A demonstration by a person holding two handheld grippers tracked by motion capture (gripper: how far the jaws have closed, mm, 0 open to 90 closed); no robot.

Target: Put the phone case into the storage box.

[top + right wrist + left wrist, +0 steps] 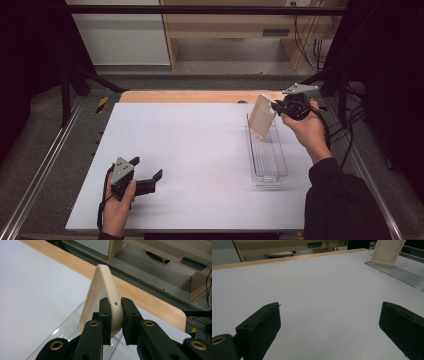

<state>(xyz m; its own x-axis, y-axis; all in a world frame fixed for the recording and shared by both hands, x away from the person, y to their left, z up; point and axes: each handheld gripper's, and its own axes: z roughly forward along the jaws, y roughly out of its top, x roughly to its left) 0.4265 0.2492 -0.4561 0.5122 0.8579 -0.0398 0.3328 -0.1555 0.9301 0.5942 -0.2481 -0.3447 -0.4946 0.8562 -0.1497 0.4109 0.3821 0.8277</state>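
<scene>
Right gripper view: right tongs (116, 322) clamp the cream plate (100, 295) above the clear tray (62, 327).

Table top (200, 150): white sheet, matte and bare across the middle.
Far edge (190, 96): a strip of light wood with a rounded corner.
Side rails (40, 175): metal, running along both sides of the table.
Floor (225, 80): grey.
Background: pale wooden furniture (225, 25) beyond the table, cables (310, 45) hanging at right.

Dim room, evenly lit white table, dark edges, soft, slightly blurred pictures
</scene>
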